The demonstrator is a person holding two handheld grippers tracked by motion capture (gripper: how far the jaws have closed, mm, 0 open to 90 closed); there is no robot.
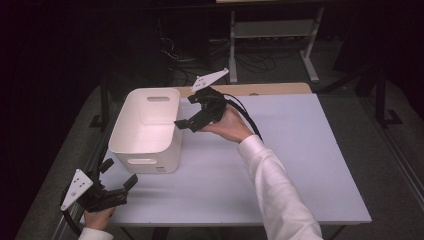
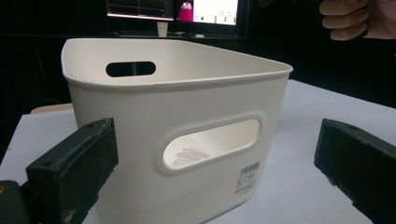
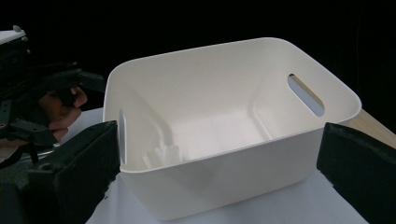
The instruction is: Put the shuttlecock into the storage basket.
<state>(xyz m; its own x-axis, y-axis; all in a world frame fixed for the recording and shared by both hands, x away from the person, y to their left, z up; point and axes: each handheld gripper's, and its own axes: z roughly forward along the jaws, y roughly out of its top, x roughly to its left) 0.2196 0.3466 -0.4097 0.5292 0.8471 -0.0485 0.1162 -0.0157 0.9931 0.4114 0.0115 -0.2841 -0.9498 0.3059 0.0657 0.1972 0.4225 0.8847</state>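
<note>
- The white, thin-walled plastic bin with slotted handles (image 1: 146, 131) stands upright on the pale grey tabletop (image 1: 280, 165), at its left edge; expect it light, stiff and slick, so take it by a handle slot or the rim.
- Your right gripper (image 1: 189, 112), jaws spread and empty, hovers beside the bin's right rim.
- Your left gripper (image 1: 118, 174), jaws spread, faces the bin's near wall.
- A small white ridged piece (image 3: 164, 155), too pale to identify, lies inside the bin.
</note>
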